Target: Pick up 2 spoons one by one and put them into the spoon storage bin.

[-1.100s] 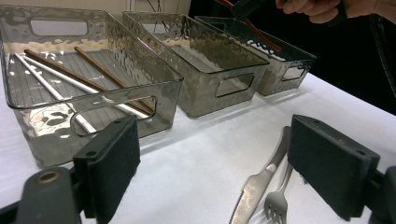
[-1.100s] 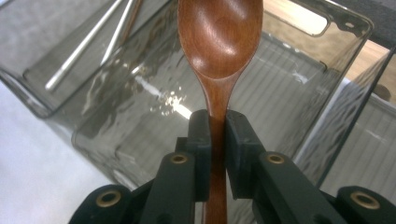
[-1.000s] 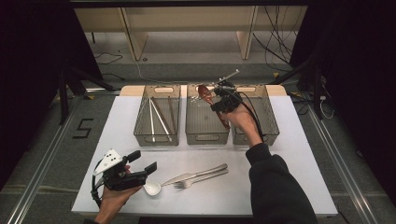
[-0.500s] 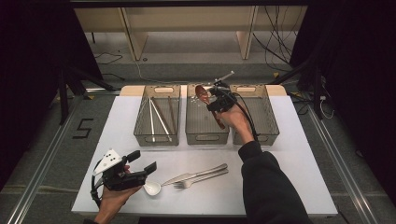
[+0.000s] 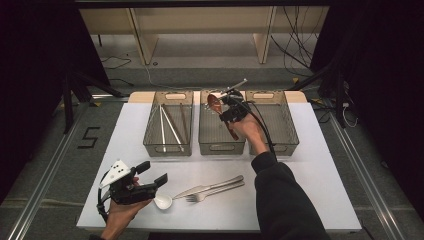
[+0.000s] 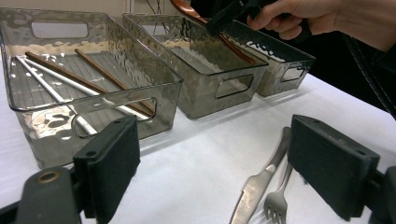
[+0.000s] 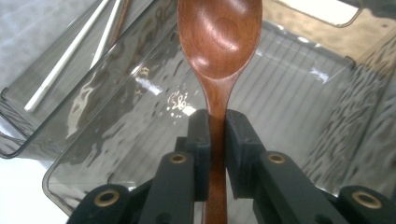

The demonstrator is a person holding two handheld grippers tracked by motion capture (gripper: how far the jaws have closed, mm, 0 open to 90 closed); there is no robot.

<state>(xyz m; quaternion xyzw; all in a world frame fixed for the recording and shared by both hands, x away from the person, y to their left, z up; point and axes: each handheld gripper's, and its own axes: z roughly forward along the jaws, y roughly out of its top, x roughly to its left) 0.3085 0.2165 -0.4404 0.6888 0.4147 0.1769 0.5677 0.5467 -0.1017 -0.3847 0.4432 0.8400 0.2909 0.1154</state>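
Observation:
My right gripper (image 5: pixel 231 106) is shut on the handle of a brown wooden spoon (image 5: pixel 215 102) and holds it tilted above the middle grey bin (image 5: pixel 221 146). In the right gripper view the spoon (image 7: pixel 219 42) rises between the pads, bowl up, with the right gripper (image 7: pixel 217 135) clamped on its neck over the bin's ribbed floor (image 7: pixel 289 88). My left gripper (image 5: pixel 152 174) rests open at the front left, beside a white spoon (image 5: pixel 163 201). A knife (image 6: pixel 257 186) and a fork (image 6: pixel 279 198) lie between the wide jaws of the left gripper (image 6: pixel 222 168), untouched.
Three clear grey bins stand in a row at the back of the white table (image 5: pixel 320 185). The left bin (image 5: pixel 168 148) holds several chopsticks (image 6: pixel 70 79); the right bin (image 5: pixel 286 136) sits behind the right hand. The knife (image 5: pixel 210 186) and fork (image 5: pixel 212 193) lie at front centre.
My right gripper has drifted a little left and down with the wooden spoon, closer over the middle bin. The left gripper has stayed where it was.

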